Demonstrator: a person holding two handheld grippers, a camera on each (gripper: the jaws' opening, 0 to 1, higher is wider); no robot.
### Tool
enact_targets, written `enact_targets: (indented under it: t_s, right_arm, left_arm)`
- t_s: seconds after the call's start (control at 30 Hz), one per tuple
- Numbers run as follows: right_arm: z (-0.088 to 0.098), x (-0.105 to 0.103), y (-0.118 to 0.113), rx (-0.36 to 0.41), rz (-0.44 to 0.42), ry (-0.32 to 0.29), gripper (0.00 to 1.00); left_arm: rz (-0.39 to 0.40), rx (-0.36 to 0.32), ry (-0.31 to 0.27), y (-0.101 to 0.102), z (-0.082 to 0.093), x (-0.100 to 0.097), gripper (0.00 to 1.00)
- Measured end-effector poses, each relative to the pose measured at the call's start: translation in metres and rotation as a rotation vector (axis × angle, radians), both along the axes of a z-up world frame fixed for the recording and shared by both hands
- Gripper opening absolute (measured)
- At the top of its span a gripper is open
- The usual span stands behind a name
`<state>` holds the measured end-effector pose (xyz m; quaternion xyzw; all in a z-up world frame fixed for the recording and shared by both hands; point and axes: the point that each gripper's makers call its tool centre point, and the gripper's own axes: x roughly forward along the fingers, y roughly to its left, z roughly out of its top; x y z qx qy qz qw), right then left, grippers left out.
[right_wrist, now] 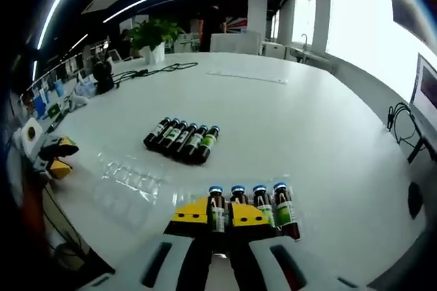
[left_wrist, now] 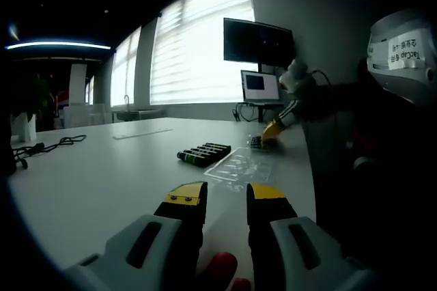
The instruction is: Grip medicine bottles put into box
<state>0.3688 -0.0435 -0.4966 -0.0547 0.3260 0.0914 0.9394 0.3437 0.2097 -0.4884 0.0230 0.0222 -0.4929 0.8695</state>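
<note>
Right gripper (right_wrist: 224, 217) clamps a bottle (right_wrist: 217, 210); left gripper (left_wrist: 226, 203) gapes over white table (left_wrist: 102, 182).

Pale grey gripper bodies with black slots, black fingers (left_wrist: 184, 217) tipped yellow.

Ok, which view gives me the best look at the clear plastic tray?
The left gripper view: the clear tray lies just ahead of the left gripper, its moulded slots catching the light beside the row of dark bottles. In the right gripper view the tray is a faint, nearly transparent outline on the white table.
</note>
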Motion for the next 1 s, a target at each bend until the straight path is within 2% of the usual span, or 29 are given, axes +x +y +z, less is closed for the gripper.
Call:
enact_targets:
  t_s: [0.17,0.2,0.23,0.37,0.43,0.53,0.57,0.7,1.0]
  right_arm:
    - [0.013,0.008,-0.011,-0.019,0.02,-0.023,0.05]
    - [0.013,0.008,-0.01,-0.049,0.073,-0.016,0.05]
    - [0.013,0.007,-0.012,-0.057,0.068,-0.011,0.04]
    - [0.005,0.0,-0.001,-0.094,0.208,0.045,0.04]
    - [0.002,-0.001,-0.001,-0.141,0.247,0.06,0.03]
    - [0.005,-0.001,0.001,-0.163,0.271,0.044,0.03]
    - [0.006,-0.002,0.007,-0.164,0.317,0.044,0.04]
    - [0.011,0.0,0.01,-0.178,0.331,0.034,0.04]
    - [0.022,0.024,0.016,-0.134,0.311,-0.012,0.06]
  left_arm:
    - [0.0,-0.001,0.001,0.0,0.0,0.0,0.17]
    - [0.001,-0.001,0.001,0.0,0.0,0.0,0.17]
    - [0.001,-0.001,0.001,0.0,0.0,0.0,0.17]
    - [0.002,-0.001,0.002,0.0,0.0,0.001,0.17]
    - [0.003,0.001,0.002,0.0,0.0,0.001,0.17]
    - [0.004,0.001,0.002,0.0,0.0,0.001,0.17]
    - [0.005,0.001,0.002,0.0,0.0,0.001,0.17]
    - [0.004,0.0,0.002,0.0,0.0,0.001,0.18]
    - [0.003,-0.001,0.002,0.0,0.0,0.0,0.18]
